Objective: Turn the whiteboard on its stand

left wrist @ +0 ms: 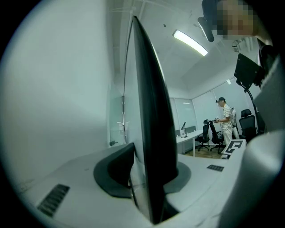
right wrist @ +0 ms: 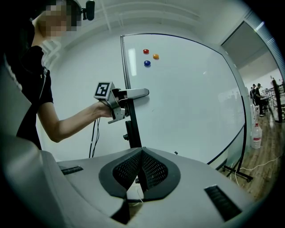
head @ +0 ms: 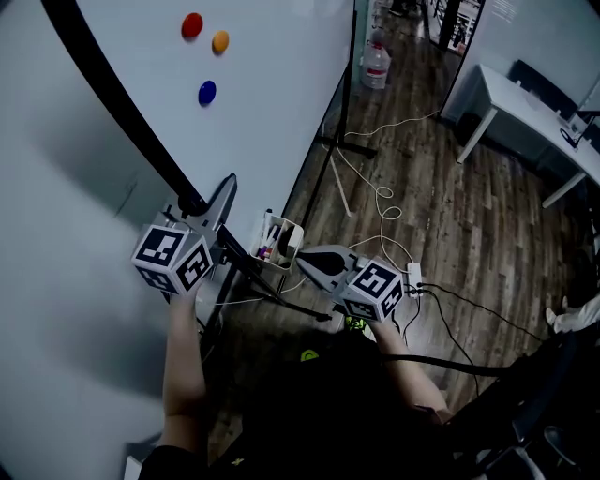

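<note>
The big whiteboard (head: 112,112) fills the left of the head view, and its black edge (head: 122,112) runs diagonally down to my left gripper (head: 208,208). In the left gripper view that black edge (left wrist: 153,133) stands upright between the jaws, which close on it from both sides with no gap to be seen. The right gripper view shows the board's face (right wrist: 187,98), the stand's post (right wrist: 133,129) and the left gripper (right wrist: 133,94) clamped at the board's side. My right gripper (head: 309,262) hangs free beside the stand, shut (right wrist: 141,153) with its pads meeting on nothing.
Red (head: 192,25), orange (head: 220,41) and blue (head: 207,92) magnets stick to the board. A small marker box (head: 279,242) hangs low on the stand. Cables (head: 384,197), a power strip (head: 413,277), a water bottle (head: 375,66) and a white desk (head: 525,103) lie right. A person (left wrist: 226,118) stands far off.
</note>
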The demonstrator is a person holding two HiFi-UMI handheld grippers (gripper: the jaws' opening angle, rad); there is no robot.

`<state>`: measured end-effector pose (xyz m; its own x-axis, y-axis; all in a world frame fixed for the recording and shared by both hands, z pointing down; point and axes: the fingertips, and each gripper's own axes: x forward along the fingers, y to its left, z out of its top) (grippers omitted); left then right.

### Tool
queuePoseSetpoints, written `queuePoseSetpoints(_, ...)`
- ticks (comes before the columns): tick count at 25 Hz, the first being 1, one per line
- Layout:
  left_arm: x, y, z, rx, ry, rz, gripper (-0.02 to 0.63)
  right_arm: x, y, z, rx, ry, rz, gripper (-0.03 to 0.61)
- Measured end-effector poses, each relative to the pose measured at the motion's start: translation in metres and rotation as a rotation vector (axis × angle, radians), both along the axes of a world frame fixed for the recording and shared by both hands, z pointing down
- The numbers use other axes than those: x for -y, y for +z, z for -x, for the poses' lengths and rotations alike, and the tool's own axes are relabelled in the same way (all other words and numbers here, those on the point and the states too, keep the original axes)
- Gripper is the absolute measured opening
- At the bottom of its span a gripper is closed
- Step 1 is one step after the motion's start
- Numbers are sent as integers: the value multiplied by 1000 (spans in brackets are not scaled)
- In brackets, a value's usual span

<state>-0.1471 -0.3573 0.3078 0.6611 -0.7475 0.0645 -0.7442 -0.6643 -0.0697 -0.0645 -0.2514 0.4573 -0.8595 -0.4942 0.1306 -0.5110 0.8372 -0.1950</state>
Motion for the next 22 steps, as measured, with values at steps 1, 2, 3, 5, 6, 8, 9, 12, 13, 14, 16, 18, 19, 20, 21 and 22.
queuePoseSetpoints(1, 2, 2, 0, 0, 0, 1, 112, -1, 3, 0, 0, -1, 2, 15)
queuePoseSetpoints(2, 3, 5, 0, -1, -1, 1, 114, -2, 6, 0, -1, -3, 4, 15)
queuePoseSetpoints(3, 5, 8, 1, -2, -1, 2, 114, -3, 10, 1, -3, -5, 6, 15)
queuePoseSetpoints(5, 6, 11, 1, -6, -1, 1, 114, -6, 16, 3, -8, -8, 7, 15)
queuePoseSetpoints(6, 5, 12, 1, -8, 3, 0, 115, -8, 17, 5, -11, -10, 8, 15)
queuePoseSetpoints(8, 5, 13, 1, -11, 16, -3, 121, -11, 19, 8, -13, -10, 10, 15)
queuePoseSetpoints(9, 5, 13, 0, -13, 22, -4, 126, -12, 20, 9, -14, -8, 11, 15)
queuePoseSetpoints(12, 4, 17, 2, -31, 24, -9, 129, -11, 25, 7, -18, 4, 14, 15)
queuePoseSetpoints(13, 5, 18, 2, -34, 22, -12, 129, -10, 26, 4, -19, 7, 16, 15)
queuePoseSetpoints(14, 5, 17, 3, -35, 20, -13, 129, -9, 26, 1, -20, 10, 19, 15)
queuePoseSetpoints(16, 5, 14, 2, -35, 17, -14, 129, -8, 24, -4, -21, 14, 25, 15)
queuePoseSetpoints(18, 4, 11, 1, -36, 15, -14, 129, -8, 20, -5, -19, 11, 25, 15)
queuePoseSetpoints(19, 4, 11, 1, -38, 13, -14, 127, -7, 19, -4, -18, 7, 23, 15)
queuePoseSetpoints(20, 5, 13, 2, -39, 11, -14, 127, -7, 20, -2, -17, 3, 20, 15)
queuePoseSetpoints(21, 6, 15, 3, -41, 10, -13, 127, -6, 21, 0, -17, -1, 17, 15)
queuePoseSetpoints(22, 6, 17, 4, -42, 11, -13, 127, -7, 22, 1, -18, -4, 14, 15)
